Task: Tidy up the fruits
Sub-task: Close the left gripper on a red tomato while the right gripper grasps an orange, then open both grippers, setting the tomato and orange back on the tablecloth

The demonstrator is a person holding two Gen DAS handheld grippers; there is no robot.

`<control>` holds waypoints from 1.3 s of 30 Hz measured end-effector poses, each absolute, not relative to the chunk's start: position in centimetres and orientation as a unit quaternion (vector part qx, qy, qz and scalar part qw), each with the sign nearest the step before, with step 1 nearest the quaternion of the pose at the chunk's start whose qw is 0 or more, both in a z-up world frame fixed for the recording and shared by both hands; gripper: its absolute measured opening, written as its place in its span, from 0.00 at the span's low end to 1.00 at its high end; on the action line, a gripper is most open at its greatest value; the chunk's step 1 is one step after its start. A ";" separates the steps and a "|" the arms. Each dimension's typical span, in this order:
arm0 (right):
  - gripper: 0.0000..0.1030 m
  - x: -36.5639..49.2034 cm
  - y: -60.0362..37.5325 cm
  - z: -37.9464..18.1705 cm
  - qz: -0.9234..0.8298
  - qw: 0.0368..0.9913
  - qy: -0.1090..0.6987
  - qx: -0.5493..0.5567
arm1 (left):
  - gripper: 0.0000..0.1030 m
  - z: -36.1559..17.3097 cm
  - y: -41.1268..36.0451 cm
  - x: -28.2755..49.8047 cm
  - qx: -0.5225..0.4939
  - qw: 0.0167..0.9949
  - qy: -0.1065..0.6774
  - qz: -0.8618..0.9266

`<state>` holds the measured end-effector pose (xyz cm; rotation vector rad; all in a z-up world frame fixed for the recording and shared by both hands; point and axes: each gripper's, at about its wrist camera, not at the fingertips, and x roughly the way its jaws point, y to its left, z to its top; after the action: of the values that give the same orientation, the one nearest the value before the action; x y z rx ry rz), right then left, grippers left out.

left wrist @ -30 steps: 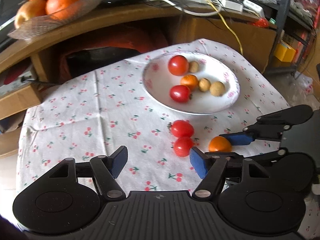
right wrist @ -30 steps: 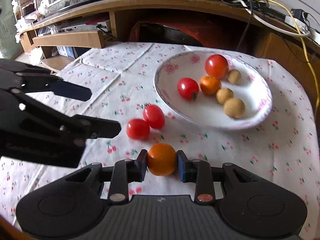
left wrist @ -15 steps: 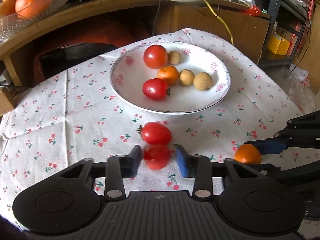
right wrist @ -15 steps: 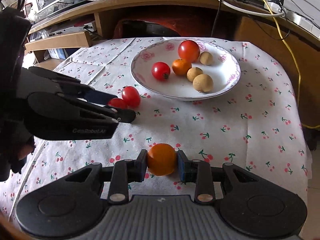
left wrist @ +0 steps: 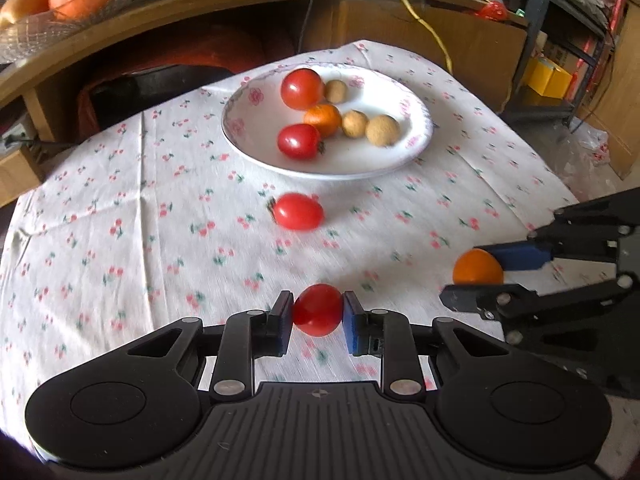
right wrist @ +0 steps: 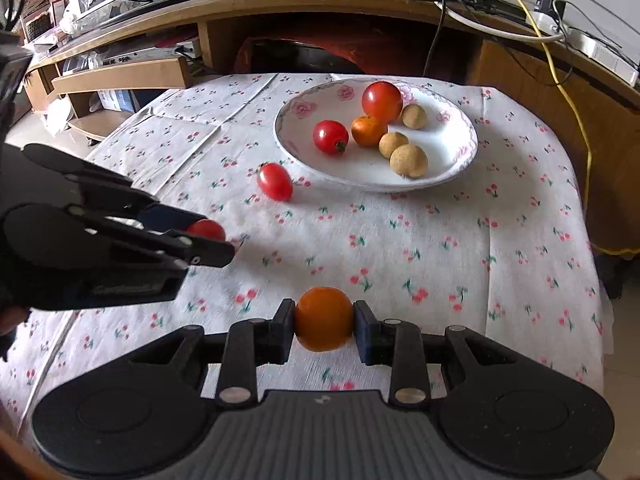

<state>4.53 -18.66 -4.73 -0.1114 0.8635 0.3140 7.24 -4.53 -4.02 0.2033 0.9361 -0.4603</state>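
- My left gripper [left wrist: 318, 316] is clamped on a glossy, round red tomato [left wrist: 319, 315], lifted above the cherry-print cloth [left wrist: 120, 216], well short of the plate [left wrist: 328, 168].
- My right gripper [right wrist: 325, 319] grips a smooth small orange [right wrist: 324, 319], also on the near side of the plate [right wrist: 376, 180].
- An oval tomato [right wrist: 275, 181] lies on the cloth just beside the plate's near-left rim, long axis slanting along the rim.
- The plate is shallow white china with a floral border, holding two tomatoes, one orange and three rough tan fruits [right wrist: 409, 161]; its near half is bare.
- Open cloth lies between my grippers and the plate.
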 end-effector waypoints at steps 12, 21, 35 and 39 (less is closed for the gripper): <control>0.31 -0.5 -17.6 -5.9 0.142 0.888 0.430 -0.079 | 0.35 -4.8 -5.2 1.4 0.139 0.846 0.454 -0.243; 0.41 -0.9 -18.4 -5.8 0.126 0.889 0.437 -0.061 | 0.59 -4.4 -4.6 0.8 0.140 0.849 0.446 -0.246; 0.42 -1.3 -18.2 -4.6 0.125 0.890 0.436 -0.051 | 0.68 -3.5 -4.3 -0.2 0.150 0.849 0.433 -0.262; 0.42 -0.7 -17.9 -4.8 0.128 0.887 0.439 -0.060 | 0.68 -3.7 -4.5 0.1 0.157 0.849 0.432 -0.262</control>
<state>-0.66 -17.95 -4.80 -0.1253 0.9125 0.2655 0.10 -4.48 -3.71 0.3301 0.9106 -0.5527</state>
